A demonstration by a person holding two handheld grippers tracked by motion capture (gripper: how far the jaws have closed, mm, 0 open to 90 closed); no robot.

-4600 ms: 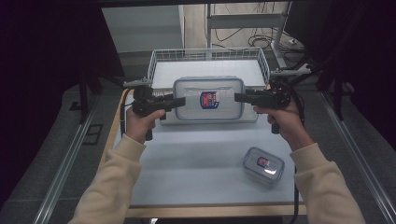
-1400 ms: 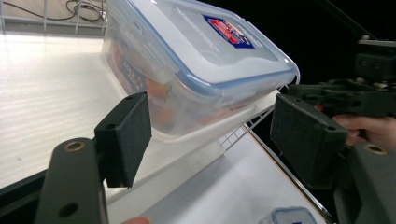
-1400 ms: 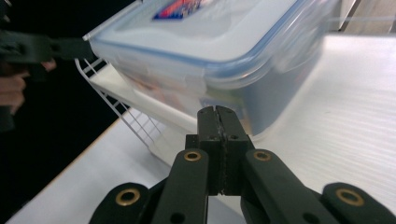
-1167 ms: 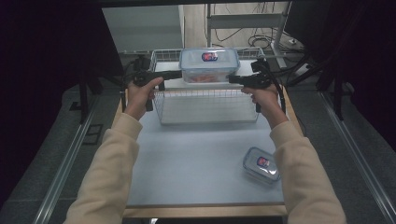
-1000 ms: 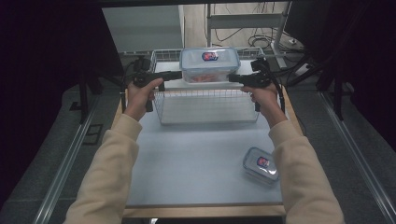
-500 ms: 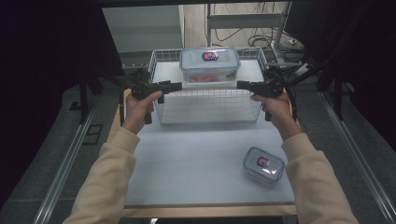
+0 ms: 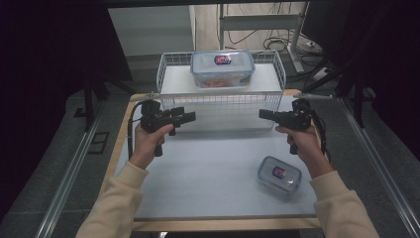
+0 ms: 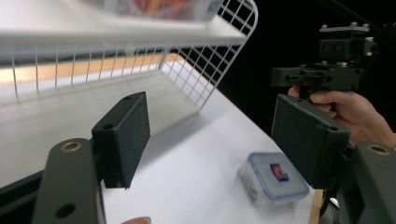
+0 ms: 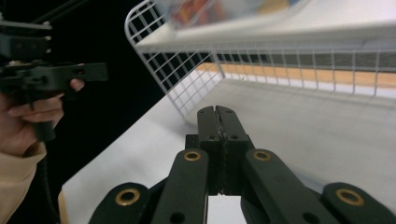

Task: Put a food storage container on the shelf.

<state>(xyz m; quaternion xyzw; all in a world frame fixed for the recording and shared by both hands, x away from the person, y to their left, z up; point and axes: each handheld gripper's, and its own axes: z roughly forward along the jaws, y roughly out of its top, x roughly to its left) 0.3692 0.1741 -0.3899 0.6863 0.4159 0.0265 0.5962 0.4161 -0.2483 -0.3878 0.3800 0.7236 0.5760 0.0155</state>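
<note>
High view: the small container (image 7: 279, 174) lies on the table (image 7: 208, 168) just below the right gripper (image 7: 265, 115), whose jaws are pressed together empty; the left gripper (image 7: 189, 116), jaws wide and empty, is well apart.

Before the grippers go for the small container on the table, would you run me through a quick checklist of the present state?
1. Large container rests on the wire shelf, clear of both grippers: ok.
2. Left gripper jaws open with nothing between them: ok.
3. Right gripper jaws open for a grasp: not ok, they are shut together, empty.
4. Small container sits flat on the table, lid up: ok.
5. Small container's lid latched: cannot tell.
6. Nothing lies between the right gripper and the small container: ok.
</note>
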